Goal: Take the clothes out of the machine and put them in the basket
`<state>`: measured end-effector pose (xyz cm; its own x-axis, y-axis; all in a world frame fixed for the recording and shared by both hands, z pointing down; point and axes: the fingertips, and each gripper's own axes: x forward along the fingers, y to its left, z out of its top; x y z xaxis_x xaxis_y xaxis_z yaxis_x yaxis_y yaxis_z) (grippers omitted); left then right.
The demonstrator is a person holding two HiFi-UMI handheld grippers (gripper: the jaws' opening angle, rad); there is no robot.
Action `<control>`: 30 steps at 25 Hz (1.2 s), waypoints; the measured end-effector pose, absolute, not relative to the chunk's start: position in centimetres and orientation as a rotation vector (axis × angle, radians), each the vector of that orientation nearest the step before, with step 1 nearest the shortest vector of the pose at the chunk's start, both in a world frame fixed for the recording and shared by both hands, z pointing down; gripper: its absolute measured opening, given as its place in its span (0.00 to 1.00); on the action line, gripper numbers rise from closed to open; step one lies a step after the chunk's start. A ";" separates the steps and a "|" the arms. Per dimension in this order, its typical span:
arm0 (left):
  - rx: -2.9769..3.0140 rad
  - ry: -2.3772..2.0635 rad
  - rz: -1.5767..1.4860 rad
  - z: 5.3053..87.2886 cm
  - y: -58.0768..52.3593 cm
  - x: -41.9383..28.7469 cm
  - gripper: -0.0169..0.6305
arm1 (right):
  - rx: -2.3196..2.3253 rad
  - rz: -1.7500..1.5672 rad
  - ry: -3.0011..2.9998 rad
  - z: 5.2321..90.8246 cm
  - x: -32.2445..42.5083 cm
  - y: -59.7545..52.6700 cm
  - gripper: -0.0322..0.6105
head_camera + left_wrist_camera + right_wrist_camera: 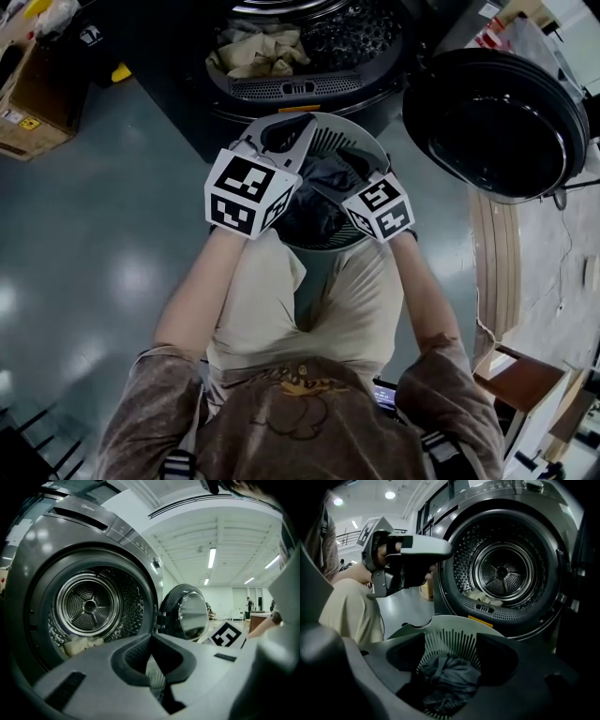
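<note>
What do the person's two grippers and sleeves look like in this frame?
The left gripper and right gripper match: pale grey moulded bodies with broad jaws lined with dark pads. The left cube and right cube are white with black square markers. No cables show. The person wears mottled brown sleeves ending about the elbow.

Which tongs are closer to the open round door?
Right. The right tongs hang over the basket, toward the door; the left tongs hold the basket's rim, farther away.
</note>
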<state>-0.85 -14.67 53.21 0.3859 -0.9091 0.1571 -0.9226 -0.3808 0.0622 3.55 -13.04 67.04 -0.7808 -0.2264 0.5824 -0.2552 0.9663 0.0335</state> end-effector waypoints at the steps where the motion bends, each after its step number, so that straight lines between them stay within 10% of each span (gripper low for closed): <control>1: 2.496 -1.662 0.142 53.2 -14.6 -0.9 0.04 | 0.335 0.051 -2.502 66.8 2.9 -13.7 0.59; 30: 2.403 -1.751 0.120 53.5 -12.5 -7.7 0.04 | 0.374 -0.078 -2.469 64.2 -15.5 -31.4 0.63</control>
<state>-7.68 -12.47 53.54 0.3093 -0.9371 0.1620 -0.9504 -0.2987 0.0863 -15.48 -31.36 64.22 -0.7600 -0.2850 0.5841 -0.2477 0.9579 0.1451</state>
